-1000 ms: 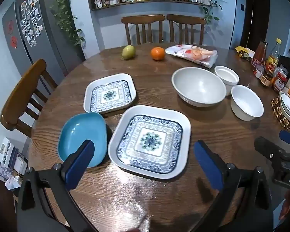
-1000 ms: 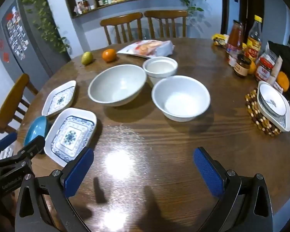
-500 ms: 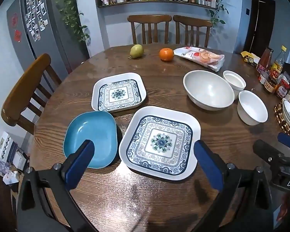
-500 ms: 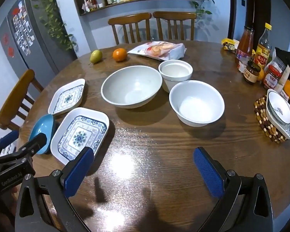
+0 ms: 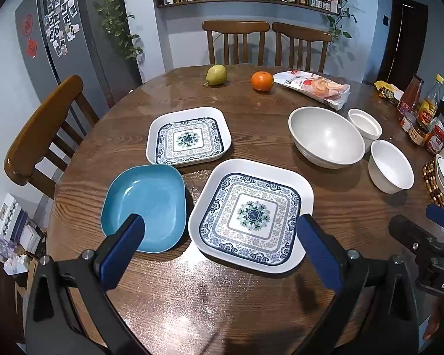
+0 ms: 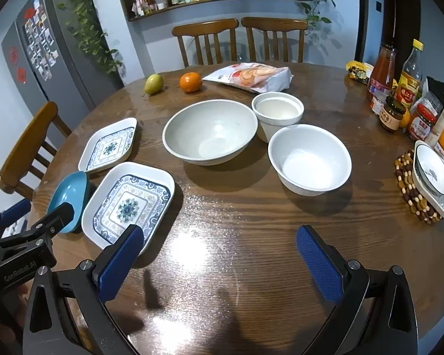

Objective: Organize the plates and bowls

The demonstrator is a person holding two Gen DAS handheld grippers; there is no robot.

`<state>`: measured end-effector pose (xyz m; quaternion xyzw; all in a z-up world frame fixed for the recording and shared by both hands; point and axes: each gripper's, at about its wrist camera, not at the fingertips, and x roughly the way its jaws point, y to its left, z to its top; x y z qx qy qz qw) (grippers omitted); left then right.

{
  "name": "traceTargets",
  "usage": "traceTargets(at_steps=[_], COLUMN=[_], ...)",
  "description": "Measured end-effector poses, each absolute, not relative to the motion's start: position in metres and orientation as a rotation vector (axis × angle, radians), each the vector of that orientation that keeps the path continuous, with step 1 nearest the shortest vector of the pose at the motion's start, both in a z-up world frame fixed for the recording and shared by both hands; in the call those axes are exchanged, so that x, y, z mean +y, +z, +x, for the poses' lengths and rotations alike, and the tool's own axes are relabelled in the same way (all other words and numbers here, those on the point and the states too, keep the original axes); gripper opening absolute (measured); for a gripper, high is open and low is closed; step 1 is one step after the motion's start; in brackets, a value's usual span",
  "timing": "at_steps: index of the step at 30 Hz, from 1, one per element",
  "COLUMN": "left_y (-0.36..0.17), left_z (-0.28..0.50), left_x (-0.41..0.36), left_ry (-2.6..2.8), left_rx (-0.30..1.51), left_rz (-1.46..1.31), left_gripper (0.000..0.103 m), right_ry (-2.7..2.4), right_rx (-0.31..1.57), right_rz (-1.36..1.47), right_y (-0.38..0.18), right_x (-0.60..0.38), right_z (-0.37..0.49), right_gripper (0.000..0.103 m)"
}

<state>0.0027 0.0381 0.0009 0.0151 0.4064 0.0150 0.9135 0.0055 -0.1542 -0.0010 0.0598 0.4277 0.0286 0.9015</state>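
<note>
On the round wooden table (image 5: 251, 301) lie a large patterned square plate (image 5: 251, 214), a smaller patterned square plate (image 5: 189, 139) behind it and a blue dish (image 5: 146, 205) at its left. Right of them stand a large grey-white bowl (image 5: 325, 137), a small white bowl (image 5: 364, 122) and a medium white bowl (image 5: 390, 170). My left gripper (image 5: 220, 250) is open and empty, held above the large plate's near edge. My right gripper (image 6: 222, 259) is open and empty over bare table, with the large plate (image 6: 130, 202) at its left and the medium bowl (image 6: 309, 159) ahead.
A pear (image 5: 216, 75), an orange (image 5: 262, 81) and a snack bag (image 5: 313, 87) lie at the far side. Bottles and jars (image 6: 399, 91) crowd the right edge. A patterned dish on a beaded mat (image 6: 432, 176) sits at the right. Chairs (image 5: 41, 136) ring the table.
Both grippers have risen and tilted back a little, so the dishes sit higher in both views. Both stay open; nothing on the table moved.
</note>
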Motion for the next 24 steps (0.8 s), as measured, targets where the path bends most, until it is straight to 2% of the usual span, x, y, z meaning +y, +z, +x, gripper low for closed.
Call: traceTargets(at_steps=[24], left_y=[0.0009], left_z=[0.0007], left_x=[0.0410], left_ry=[0.033], left_rx=[0.845], left_rz=[0.024], left_gripper=[0.102], right_ry=[0.081], right_rx=[0.884], right_rz=[0.123], right_y=[-0.0011], right_x=[-0.1535], right_z=[0.0041], right_gripper=[0.103])
